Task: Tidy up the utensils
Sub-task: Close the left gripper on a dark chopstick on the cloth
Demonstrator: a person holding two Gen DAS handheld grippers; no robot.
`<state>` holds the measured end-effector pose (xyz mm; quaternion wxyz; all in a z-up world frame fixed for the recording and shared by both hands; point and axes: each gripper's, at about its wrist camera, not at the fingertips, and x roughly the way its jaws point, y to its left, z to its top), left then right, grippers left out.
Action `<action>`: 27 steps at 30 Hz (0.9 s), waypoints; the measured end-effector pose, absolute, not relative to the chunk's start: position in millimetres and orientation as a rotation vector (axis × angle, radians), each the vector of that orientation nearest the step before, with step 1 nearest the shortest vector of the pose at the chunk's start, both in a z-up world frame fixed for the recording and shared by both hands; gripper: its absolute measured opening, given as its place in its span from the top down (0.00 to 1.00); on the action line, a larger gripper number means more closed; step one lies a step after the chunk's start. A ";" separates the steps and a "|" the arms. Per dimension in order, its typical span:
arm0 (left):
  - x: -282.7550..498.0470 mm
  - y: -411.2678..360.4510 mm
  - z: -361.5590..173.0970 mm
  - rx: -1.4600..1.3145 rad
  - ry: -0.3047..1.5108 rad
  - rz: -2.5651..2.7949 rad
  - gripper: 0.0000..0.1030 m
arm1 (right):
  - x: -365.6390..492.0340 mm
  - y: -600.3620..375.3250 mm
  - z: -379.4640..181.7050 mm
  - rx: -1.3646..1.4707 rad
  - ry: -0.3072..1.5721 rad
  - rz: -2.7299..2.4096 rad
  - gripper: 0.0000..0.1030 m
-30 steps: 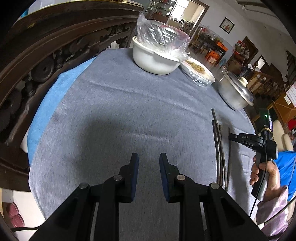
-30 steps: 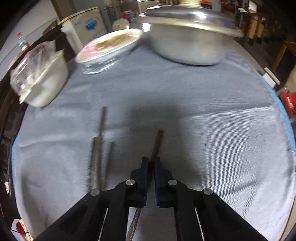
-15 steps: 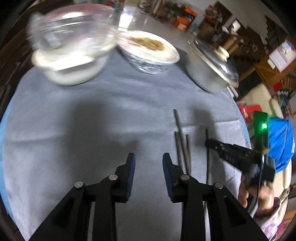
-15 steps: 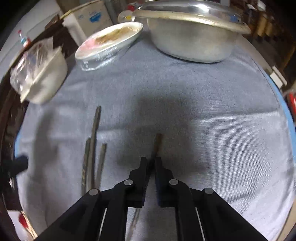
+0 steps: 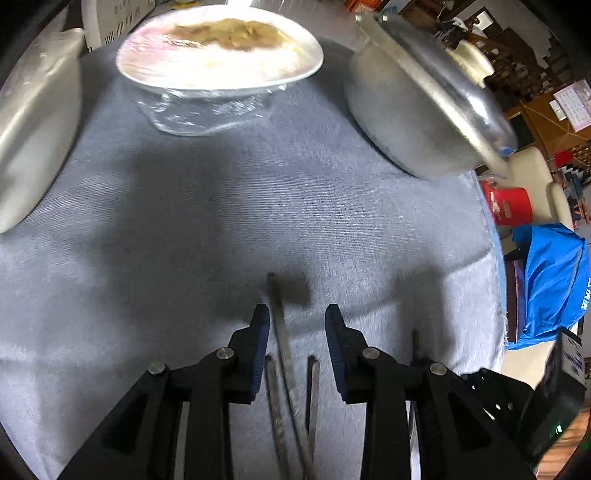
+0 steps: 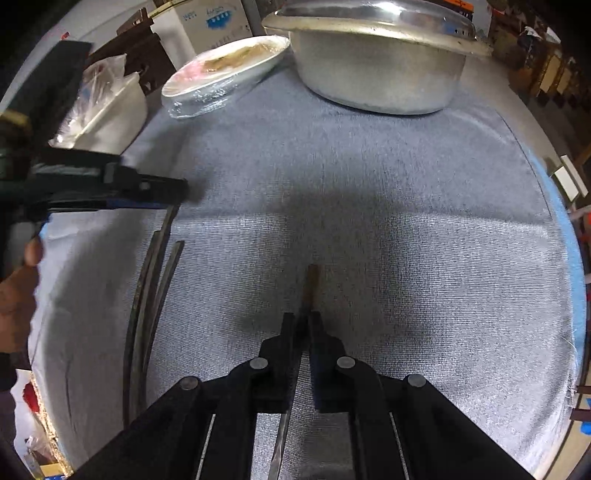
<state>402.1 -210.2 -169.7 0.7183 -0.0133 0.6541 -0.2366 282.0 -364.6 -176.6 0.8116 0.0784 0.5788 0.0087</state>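
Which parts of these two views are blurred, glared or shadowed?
Left wrist: the white bowl at the left edge smears with motion, glare washes out the wrapped plate, and a shadow covers the cloth. Right wrist: the left gripper is blurred, the pot is sharper, and a dark shadow crosses mid-cloth.

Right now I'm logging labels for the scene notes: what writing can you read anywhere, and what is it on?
None is legible.
White marks on the blue fabric cover: too blurred to read.
Blue print on the white cardboard box: too blurred to read.
Grid on the pale wall calendar: too small to read.
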 end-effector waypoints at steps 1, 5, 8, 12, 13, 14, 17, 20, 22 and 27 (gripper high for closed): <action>403.1 -212.5 -171.9 -0.021 1.454 -0.510 0.70 | 281.3 -367.7 -176.9 0.171 1.237 0.025 0.91; 406.1 -217.9 -169.6 -0.004 1.449 -0.503 0.70 | 287.5 -373.9 -177.8 0.180 1.259 0.037 0.91; 404.6 -223.8 -167.9 0.045 1.432 -0.492 0.75 | 294.7 -365.7 -178.4 0.176 1.291 0.021 0.90; 404.7 -224.2 -167.3 0.068 1.420 -0.464 0.94 | 305.7 -357.8 -178.2 0.140 1.288 -0.007 0.87; 404.0 -223.1 -166.6 0.067 1.416 -0.472 0.94 | 306.0 -357.0 -178.0 0.136 1.286 -0.014 0.88; 402.7 -221.7 -165.7 0.068 1.412 -0.474 0.94 | 311.0 -353.2 -179.9 0.136 1.286 -0.019 0.92; 396.3 -216.8 -158.2 0.047 1.378 -0.491 0.95 | 310.1 -355.0 -179.2 0.165 1.271 -0.016 0.93; 382.4 -204.8 -135.4 0.031 1.318 -0.529 0.95 | 300.8 -361.9 -171.4 0.225 1.232 -0.001 0.93; 370.4 -196.3 -115.6 0.021 1.276 -0.553 0.95 | 287.7 -367.9 -159.3 0.241 1.190 -0.004 0.93; 335.9 -169.7 -57.3 0.009 1.141 -0.595 0.95 | 246.1 -381.8 -122.7 0.288 1.056 0.006 0.94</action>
